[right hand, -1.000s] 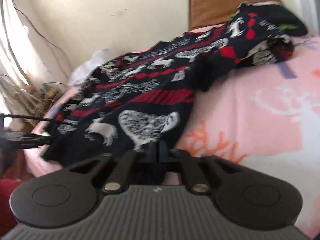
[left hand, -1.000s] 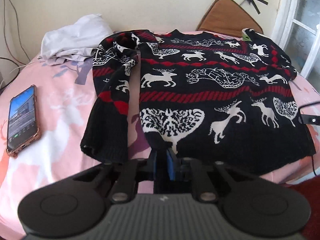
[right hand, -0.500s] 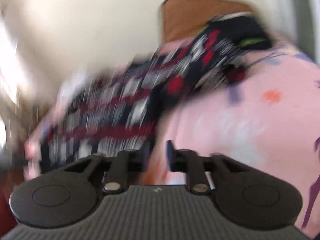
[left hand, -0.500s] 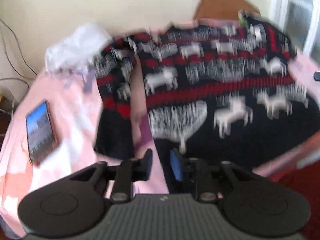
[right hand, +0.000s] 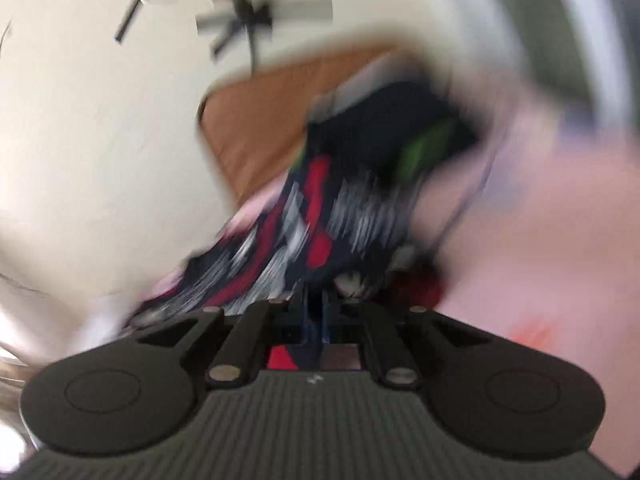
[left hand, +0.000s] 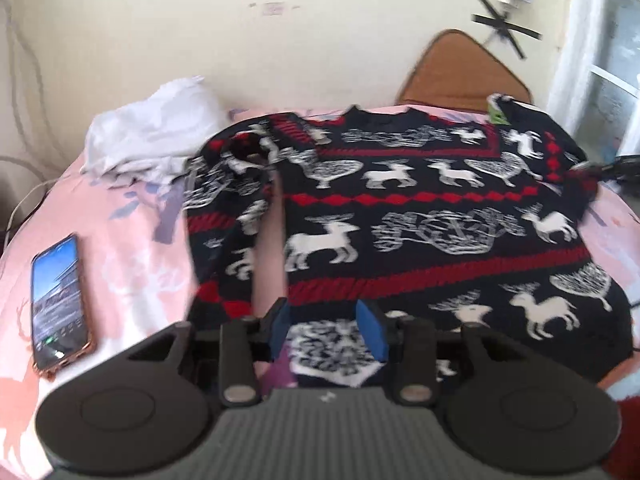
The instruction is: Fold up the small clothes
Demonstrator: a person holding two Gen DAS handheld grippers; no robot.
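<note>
A black knitted sweater (left hand: 420, 240) with white deer and red bands lies flat on the pink bed sheet (left hand: 132, 248). Its left sleeve (left hand: 224, 240) hangs down beside the body. My left gripper (left hand: 326, 330) hovers just over the near hem, jaws opening, with nothing pressed between the blue pads (left hand: 279, 328). The right wrist view is badly blurred. There my right gripper (right hand: 316, 308) is shut, with sweater fabric (right hand: 360, 208) bunched up at its tips and red knit showing between the finger bases.
A phone (left hand: 60, 304) lies screen up at the bed's left side. A crumpled white garment (left hand: 148, 140) sits at the back left by the wall. A brown cushion (left hand: 460, 72) leans behind the sweater, a window frame (left hand: 612, 60) stands at the right.
My left gripper let go of the hem, opened and rose a little. My right gripper opened, swung up along the sweater's right side to its folded sleeve, and shut again.
</note>
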